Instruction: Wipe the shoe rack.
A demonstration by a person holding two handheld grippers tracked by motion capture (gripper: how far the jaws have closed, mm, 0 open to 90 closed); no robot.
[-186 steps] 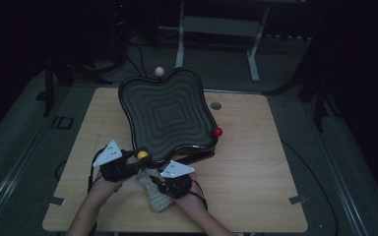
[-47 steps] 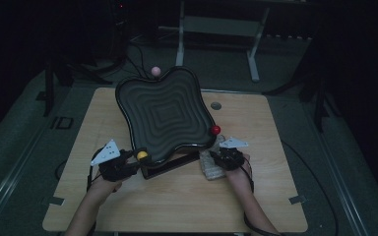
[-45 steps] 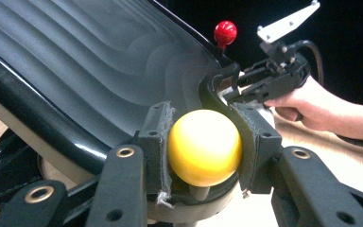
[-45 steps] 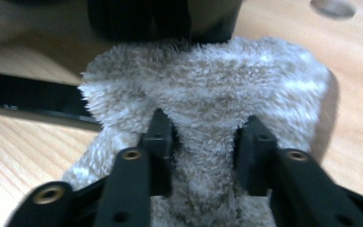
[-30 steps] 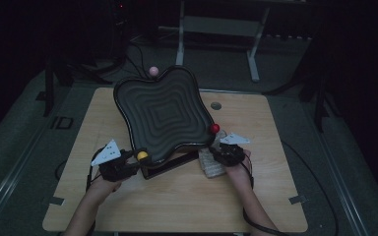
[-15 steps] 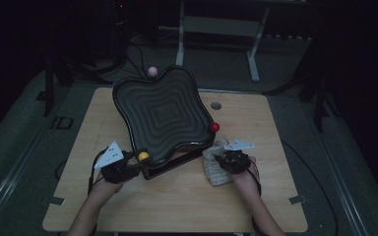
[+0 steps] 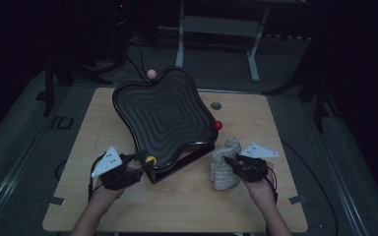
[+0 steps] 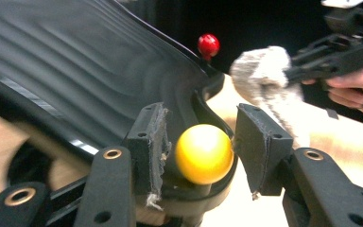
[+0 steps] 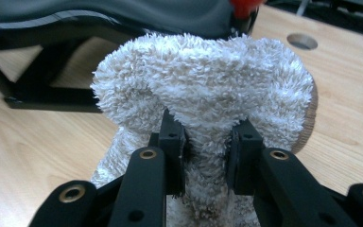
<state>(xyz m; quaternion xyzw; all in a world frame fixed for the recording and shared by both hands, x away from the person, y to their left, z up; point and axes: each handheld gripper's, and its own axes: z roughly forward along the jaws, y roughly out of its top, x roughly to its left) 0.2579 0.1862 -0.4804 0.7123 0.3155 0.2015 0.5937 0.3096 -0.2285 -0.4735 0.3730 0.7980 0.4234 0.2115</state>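
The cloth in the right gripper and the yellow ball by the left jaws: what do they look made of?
The cloth looks like off-white terry towelling: a dense looped pile, bunched softly where the right gripper pinches it. The yellow ball seems hard plastic or lacquered wood, smooth and glossy with a bright highlight; which one I cannot tell. The left gripper brackets it, pads apart from it.
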